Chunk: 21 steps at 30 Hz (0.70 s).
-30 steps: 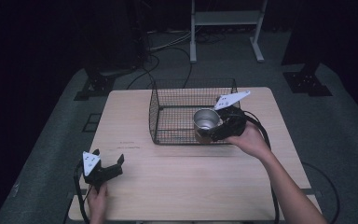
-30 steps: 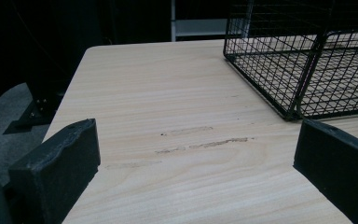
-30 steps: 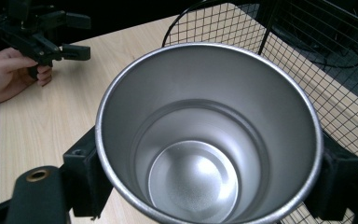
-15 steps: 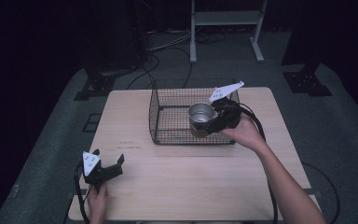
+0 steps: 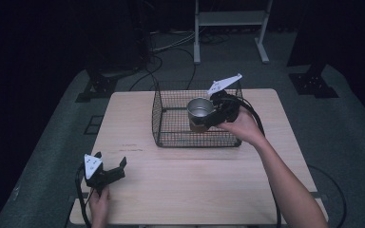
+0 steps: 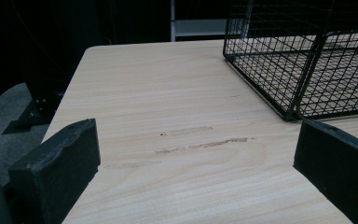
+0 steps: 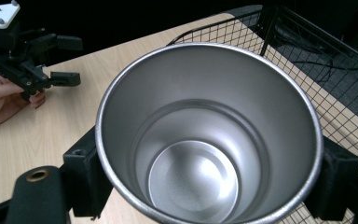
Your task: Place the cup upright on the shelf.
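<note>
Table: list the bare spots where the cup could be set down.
Bare: the wide strip of table between basket and near edge, and the patch left of the basket. Crowded: near-left corner by the left tool. The right tool holds the cup over the basket.

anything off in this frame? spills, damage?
Only faint scuff marks on the table near the left gripper. The cup in the right gripper is empty; the basket looks intact.

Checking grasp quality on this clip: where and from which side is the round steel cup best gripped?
Across its upper wall just under the rim, one jaw on each side, coming from the side. The round steel cup is upright, open-topped and smooth, and the right gripper holds it this way above the black wire basket.
</note>
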Available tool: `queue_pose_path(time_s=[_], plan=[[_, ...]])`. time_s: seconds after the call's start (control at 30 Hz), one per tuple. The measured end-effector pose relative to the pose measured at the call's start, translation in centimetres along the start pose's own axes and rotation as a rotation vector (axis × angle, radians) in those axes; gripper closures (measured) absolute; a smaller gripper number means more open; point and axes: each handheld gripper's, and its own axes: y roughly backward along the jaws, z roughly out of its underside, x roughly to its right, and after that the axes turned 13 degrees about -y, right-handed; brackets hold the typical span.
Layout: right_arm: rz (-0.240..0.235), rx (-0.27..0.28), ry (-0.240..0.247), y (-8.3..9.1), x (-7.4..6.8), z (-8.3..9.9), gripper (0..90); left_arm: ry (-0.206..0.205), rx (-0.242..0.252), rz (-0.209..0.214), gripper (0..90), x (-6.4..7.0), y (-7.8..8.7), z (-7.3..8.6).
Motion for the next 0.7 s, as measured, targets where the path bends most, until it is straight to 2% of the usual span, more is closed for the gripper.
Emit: queue_pose_path(time_s=[0.33,0.7], plan=[[0.003,0.001,-0.007,-1.0,0.5,-1.6,18.1,-0.002,-0.003,0.0,0.0,0.0,0.1,0.0],[0.009,-0.007,-0.023,-2.3,1.6,-2.9,18.1,0.004,0.001,-0.001,0.0,0.0,0.0,0.0]])
